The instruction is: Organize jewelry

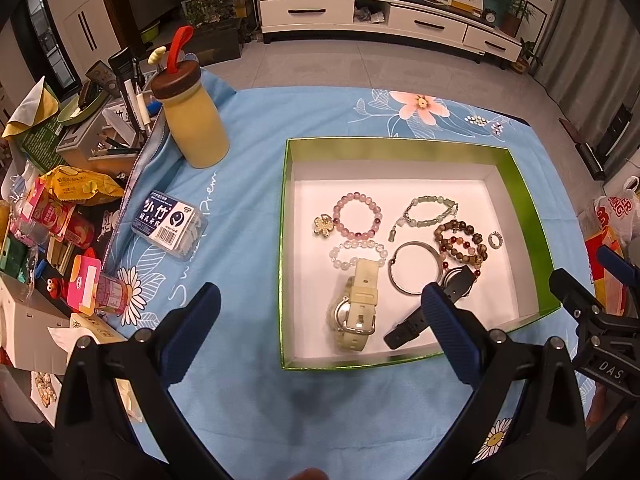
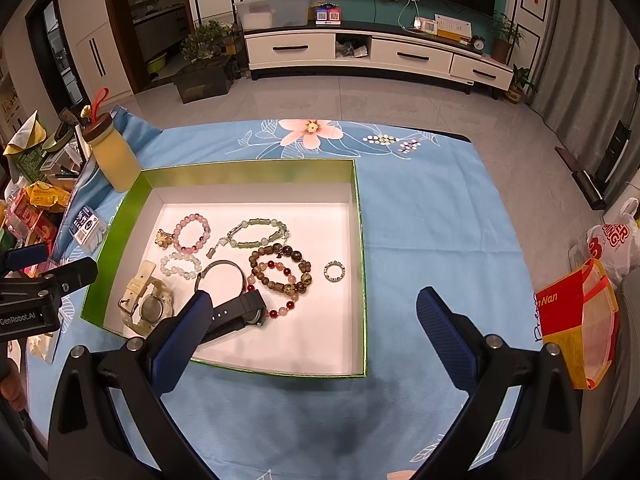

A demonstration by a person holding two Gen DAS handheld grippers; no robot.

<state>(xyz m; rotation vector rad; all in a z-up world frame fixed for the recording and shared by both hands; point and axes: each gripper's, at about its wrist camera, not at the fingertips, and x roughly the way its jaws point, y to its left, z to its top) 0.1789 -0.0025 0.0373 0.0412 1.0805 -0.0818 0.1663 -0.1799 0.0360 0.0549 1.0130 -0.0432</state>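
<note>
Ahead of the left gripper sits the box, holding two watches nearest, bracelets behind; bottle far left.

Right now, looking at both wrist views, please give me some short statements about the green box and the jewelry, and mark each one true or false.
1. The green-walled box with a white floor holds all the jewelry visible. True.
2. The small silver ring lies apart from the other pieces. True.
3. The black strap watch lies outside the box on the blue cloth. False: it lies inside the box, near the front wall.
4. The left gripper is closed on the pale cream watch. False: its jaws stand wide open and hold nothing.
5. The right gripper has open, empty jaws. True.
6. The pink bead bracelet is threaded through the plain metal bangle. False: they lie apart.
</note>
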